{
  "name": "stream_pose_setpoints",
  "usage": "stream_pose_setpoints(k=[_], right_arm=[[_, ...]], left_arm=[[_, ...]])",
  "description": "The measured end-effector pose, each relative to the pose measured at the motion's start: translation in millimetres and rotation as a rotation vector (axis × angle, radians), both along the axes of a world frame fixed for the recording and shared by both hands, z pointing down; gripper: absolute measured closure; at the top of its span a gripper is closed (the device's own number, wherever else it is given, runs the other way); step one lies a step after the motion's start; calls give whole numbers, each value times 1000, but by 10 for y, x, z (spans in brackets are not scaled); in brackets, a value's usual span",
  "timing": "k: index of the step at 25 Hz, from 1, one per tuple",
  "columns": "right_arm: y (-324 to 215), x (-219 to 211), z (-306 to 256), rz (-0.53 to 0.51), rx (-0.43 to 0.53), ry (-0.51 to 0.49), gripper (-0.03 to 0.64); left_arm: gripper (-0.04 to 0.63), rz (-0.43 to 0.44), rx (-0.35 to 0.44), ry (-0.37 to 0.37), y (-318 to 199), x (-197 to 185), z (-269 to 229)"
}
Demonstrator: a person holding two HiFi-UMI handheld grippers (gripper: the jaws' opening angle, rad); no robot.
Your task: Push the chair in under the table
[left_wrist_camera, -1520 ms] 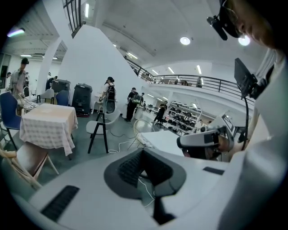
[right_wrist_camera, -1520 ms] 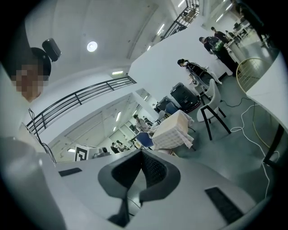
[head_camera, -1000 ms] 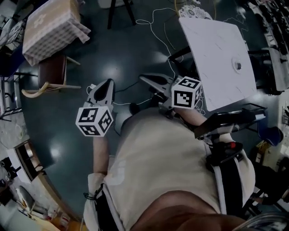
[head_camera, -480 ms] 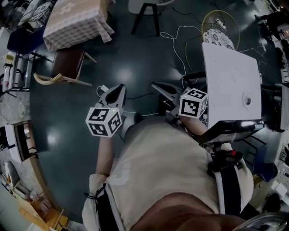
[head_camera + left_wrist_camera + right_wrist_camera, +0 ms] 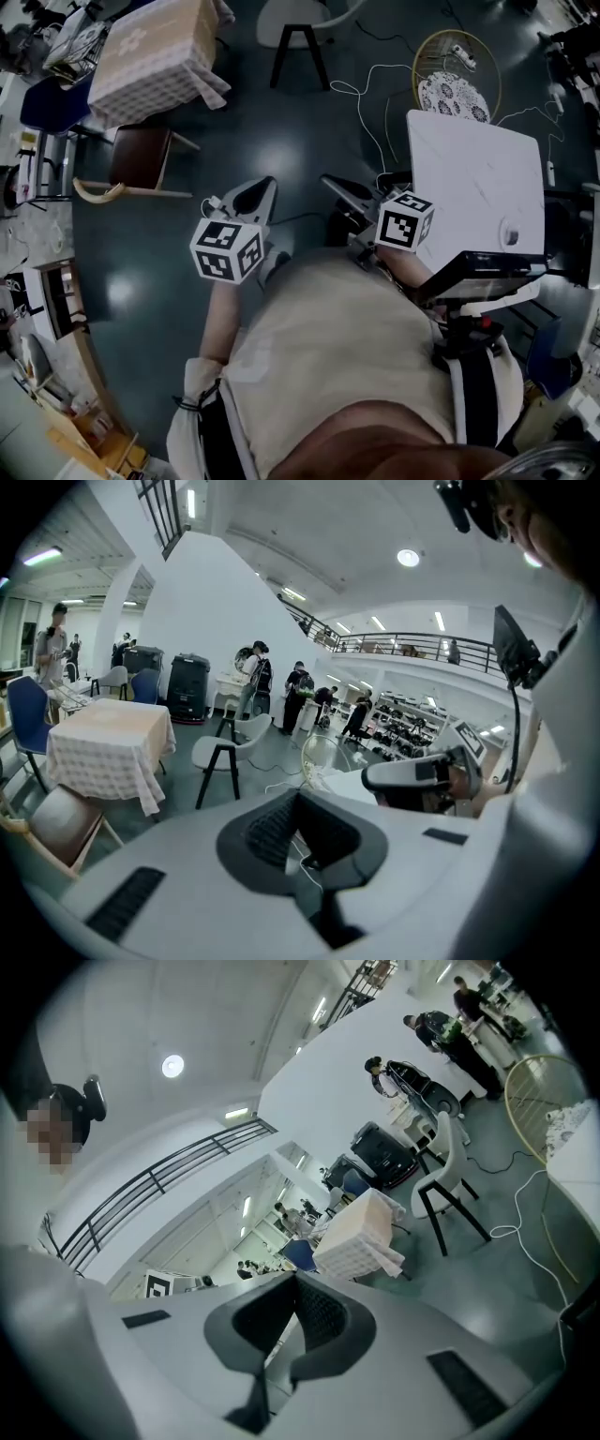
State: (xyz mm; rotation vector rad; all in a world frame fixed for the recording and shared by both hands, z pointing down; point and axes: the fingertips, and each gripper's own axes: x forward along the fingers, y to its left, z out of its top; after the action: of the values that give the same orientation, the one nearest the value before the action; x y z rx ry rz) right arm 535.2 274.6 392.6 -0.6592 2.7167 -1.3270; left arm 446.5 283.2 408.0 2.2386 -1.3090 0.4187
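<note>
A table (image 5: 155, 56) under a checked cloth stands at the upper left of the head view. The chair (image 5: 141, 159), with a brown seat and a pale wooden back, is pulled out from it, its back towards me. My left gripper (image 5: 261, 185) is shut and empty, held over the dark floor well short of the chair. My right gripper (image 5: 330, 181) beside it is also shut on nothing. The left gripper view shows the table (image 5: 108, 752) and the chair (image 5: 61, 822) at the left, far beyond the closed jaws. In the right gripper view the table (image 5: 361, 1237) lies ahead.
A white tabletop (image 5: 473, 187) stands close on my right. A white chair with black legs (image 5: 300, 28) is at the top, and white cables (image 5: 370, 103) trail on the floor towards a round wire hoop (image 5: 457, 75). Shelves and clutter line the left edge. People stand far off.
Both grippers have moved along over the floor, still shut. The clothed table and the chair have slid right and down in the head view, and now lie closer to the left gripper.
</note>
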Motion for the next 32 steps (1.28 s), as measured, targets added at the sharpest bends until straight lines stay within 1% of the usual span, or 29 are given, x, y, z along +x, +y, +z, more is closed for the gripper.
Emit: stream_pose_setpoints(k=[2,5,11,14,18,20,24,28,31,32], right_arm=[[-100,123,-27,7,-2,-13,607],[-283,305,-26,7,-22,-27,607],[-619,531,-10,-41,-49,-60,607],[-767,635,20,-58,-59,-67,607],[-958,732,-29,-100,-31,-66,607],[-1013,780,-39,-102,-18,-71,607],[-1052,901,6,-47,-41,-87,607],[-1174,1053,110,38,-79,-85,607],[-1329,959,97,44,-57,-55,607],[-1405,928,83,61,-42,-42,607]], left_arm=[[588,6,5,-13,-88,120,-38],[588,-9,-8,-28,-248,259,-55],[588,-48,-40,-54,-567,513,27],[588,-43,-30,-69,-690,670,-14],[588,-21,-17,-136,-854,832,-51],[588,-10,-23,-153,-914,887,-33],[588,22,-39,-159,-979,952,2],[588,53,-18,-161,-1098,964,-28],[588,83,7,-160,-1231,864,9],[588,96,7,-153,-1309,817,52]])
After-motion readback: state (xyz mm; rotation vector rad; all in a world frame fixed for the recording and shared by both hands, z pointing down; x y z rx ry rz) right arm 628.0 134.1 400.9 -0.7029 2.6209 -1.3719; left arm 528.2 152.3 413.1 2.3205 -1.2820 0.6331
